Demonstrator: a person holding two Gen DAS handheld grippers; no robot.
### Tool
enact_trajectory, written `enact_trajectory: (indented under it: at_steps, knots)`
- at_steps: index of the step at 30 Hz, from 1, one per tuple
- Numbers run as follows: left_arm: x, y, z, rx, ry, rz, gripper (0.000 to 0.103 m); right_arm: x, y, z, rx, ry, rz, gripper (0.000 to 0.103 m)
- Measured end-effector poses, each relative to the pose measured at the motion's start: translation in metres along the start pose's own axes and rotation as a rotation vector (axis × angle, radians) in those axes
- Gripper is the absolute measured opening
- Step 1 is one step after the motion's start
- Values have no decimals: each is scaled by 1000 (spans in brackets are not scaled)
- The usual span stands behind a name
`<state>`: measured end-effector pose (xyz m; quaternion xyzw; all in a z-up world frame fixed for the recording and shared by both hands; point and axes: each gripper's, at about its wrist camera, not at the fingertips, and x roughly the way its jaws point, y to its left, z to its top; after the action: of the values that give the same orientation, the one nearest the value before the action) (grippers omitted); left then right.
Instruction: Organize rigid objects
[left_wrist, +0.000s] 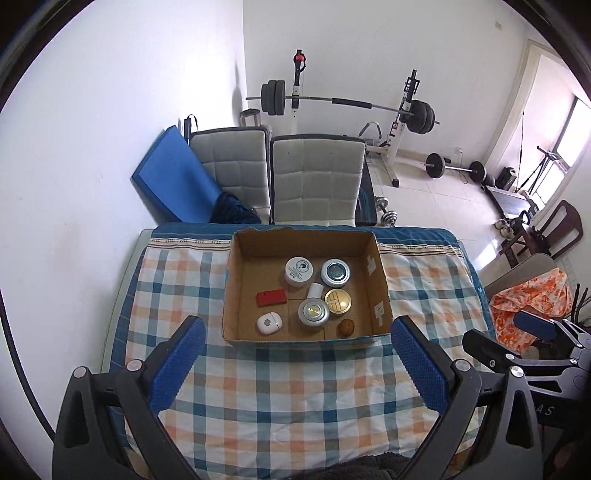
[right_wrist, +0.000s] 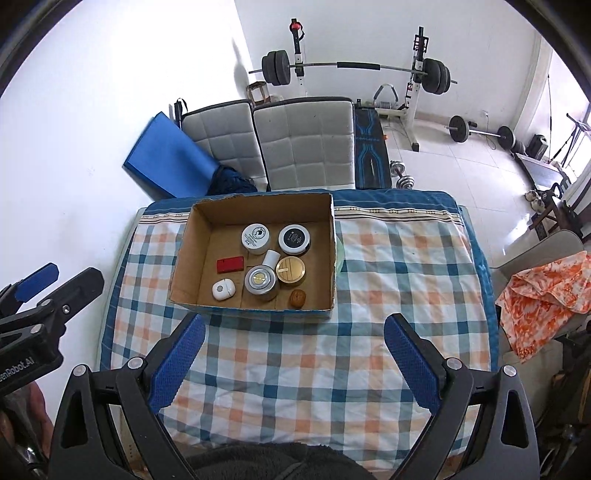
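A: Left gripper (left_wrist: 297, 360) and right gripper (right_wrist: 294, 352) both spread wide, empty, hovering over the checked tablecloth (right_wrist: 295, 354).

B: Tins, walnut (right_wrist: 297, 297) and red case (right_wrist: 230, 265) sit crowded inside the cardboard box (right_wrist: 255, 312). Risk: a finger entering nudges neighbouring tins.

Bright white-walled room with gym gear behind a cloth-covered table

A table under a blue, orange and white checked cloth (left_wrist: 295, 387) stands before two grey quilted chair backs (right_wrist: 303, 144), with a blue foam mat (left_wrist: 173, 177) leaning on the plain white wall (left_wrist: 92, 129). Beyond, on pale glossy floor tiles (right_wrist: 461, 170), a white bench-press rack holds a long barbell with black plates (right_wrist: 354, 68); a shorter barbell (right_wrist: 480, 131) and chrome dumbbells (left_wrist: 386, 210) lie on the floor. Daylight enters through a window at right (left_wrist: 569, 129), near an orange-and-white patterned cloth (right_wrist: 546, 291).
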<state>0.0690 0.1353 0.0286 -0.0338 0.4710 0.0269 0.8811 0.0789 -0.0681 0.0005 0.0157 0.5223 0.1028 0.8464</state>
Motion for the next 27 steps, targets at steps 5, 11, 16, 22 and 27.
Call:
enact_trajectory:
  at_steps: [5, 11, 16, 22, 27]
  knots:
    - [-12, -2, -6, -5, -14, -1, 103, -9, -7, -7, 22, -5, -3, 99]
    - [-14, -3, -12, -11, -5, 1, 103, -15, -11, -13, 29, -9, -13, 99]
    - [-16, -4, -18, -13, 5, 4, 103, -21, -12, -15, 26, -25, -23, 99]
    - [-16, -5, -22, -18, 5, 16, 103, -28, -13, -15, 18, -47, -33, 99]
    - [-15, -6, -25, -25, 8, 19, 103, -29, -14, -14, 16, -51, -31, 99]
